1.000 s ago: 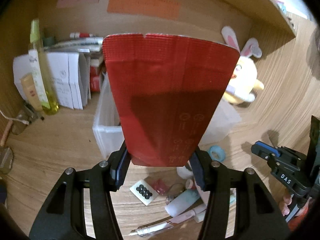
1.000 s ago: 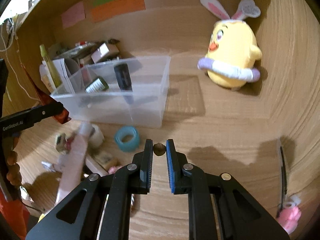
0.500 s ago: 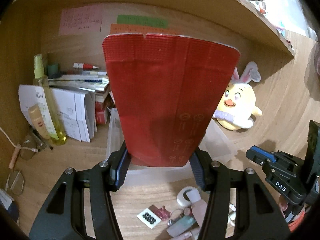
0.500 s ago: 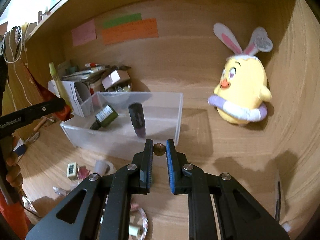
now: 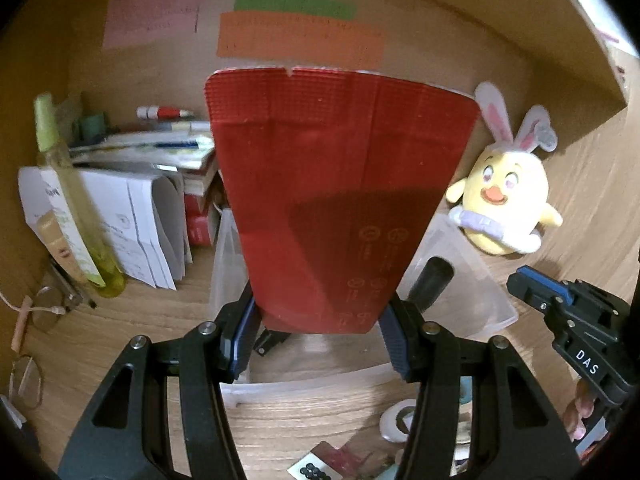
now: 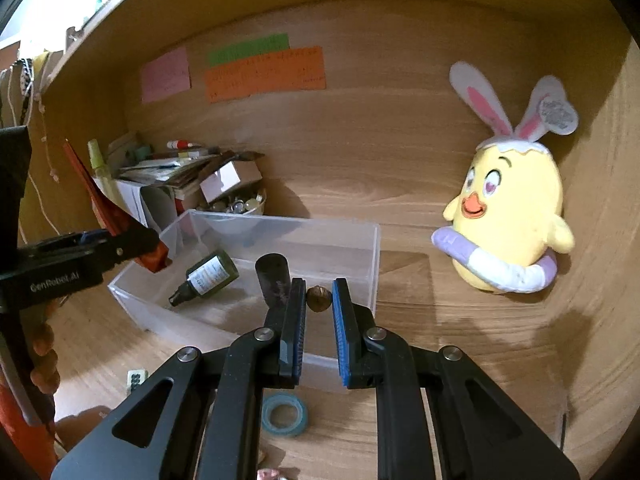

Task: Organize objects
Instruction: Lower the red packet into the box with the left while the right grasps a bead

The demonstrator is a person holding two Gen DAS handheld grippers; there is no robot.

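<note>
Right fingers (image 6: 319, 300) closed tight on small brown nut (image 6: 319, 298), round, wrinkled, held just above near rim of bin (image 6: 376, 256). Left fingers (image 5: 318, 320) part-open, clamped on red pouch (image 5: 340, 200): flat, foil-like, ribbed top seal, upright over bin. Step judged: carrying both items to bin. Next: lower over bin, release. Bin clear rigid plastic, rectangular; inside lay green bottle (image 6: 206, 278) and dark cylinder (image 6: 274, 276). Tape roll (image 6: 285, 414) on wood-grain bench (image 6: 440, 340).
</note>
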